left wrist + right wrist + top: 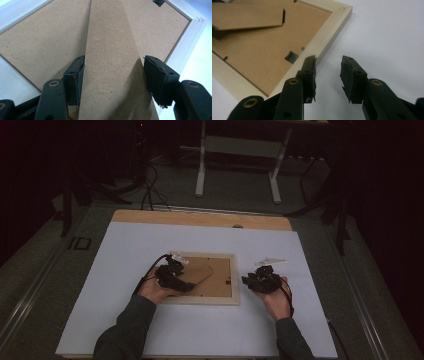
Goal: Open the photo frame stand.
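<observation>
Two grippers work at a picture frame (202,279) lying face down near the middle of the white surface (125,265). The left gripper (112,75) straddles the frame's cardboard stand (110,62), its jaws at the stand's edges. The right gripper (328,75) hovers just right of the frame, jaws apart and empty.

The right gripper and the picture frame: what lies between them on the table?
Nothing: in the right gripper view, bare white table separates the right gripper from the picture frame's pale edge.
</observation>
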A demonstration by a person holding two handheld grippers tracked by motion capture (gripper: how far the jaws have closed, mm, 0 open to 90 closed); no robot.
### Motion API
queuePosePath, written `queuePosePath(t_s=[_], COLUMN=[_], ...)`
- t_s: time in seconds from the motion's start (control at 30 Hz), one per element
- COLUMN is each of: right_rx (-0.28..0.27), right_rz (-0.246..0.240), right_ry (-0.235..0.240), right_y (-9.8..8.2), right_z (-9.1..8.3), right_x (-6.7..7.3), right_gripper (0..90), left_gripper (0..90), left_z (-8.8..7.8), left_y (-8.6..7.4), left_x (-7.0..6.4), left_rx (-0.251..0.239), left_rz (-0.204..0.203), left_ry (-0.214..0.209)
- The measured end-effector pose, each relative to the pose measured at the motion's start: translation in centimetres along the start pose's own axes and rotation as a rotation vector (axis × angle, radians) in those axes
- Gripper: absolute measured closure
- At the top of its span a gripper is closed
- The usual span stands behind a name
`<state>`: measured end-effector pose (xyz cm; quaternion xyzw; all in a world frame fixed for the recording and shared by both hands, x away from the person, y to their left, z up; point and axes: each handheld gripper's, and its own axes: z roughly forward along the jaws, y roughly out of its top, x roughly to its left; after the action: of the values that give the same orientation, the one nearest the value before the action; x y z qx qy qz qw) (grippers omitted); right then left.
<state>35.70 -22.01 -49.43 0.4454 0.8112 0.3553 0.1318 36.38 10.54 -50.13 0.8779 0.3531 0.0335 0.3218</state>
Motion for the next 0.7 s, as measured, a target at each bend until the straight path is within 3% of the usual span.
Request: queuePosePath(t_s=[0.7], right_rx=[0.020], right_rz=[0.008], right_ry=[0.006], right_y=[2.2], right_z=[1.2], right_x=[0.1], right_gripper=[63.9], left_gripper=[38.7], left_z=[-0.2], left_y=[0.0], left_x=[-0.6], left_rx=[-0.015], left_rz=[0.032], left_ry=[0.040])
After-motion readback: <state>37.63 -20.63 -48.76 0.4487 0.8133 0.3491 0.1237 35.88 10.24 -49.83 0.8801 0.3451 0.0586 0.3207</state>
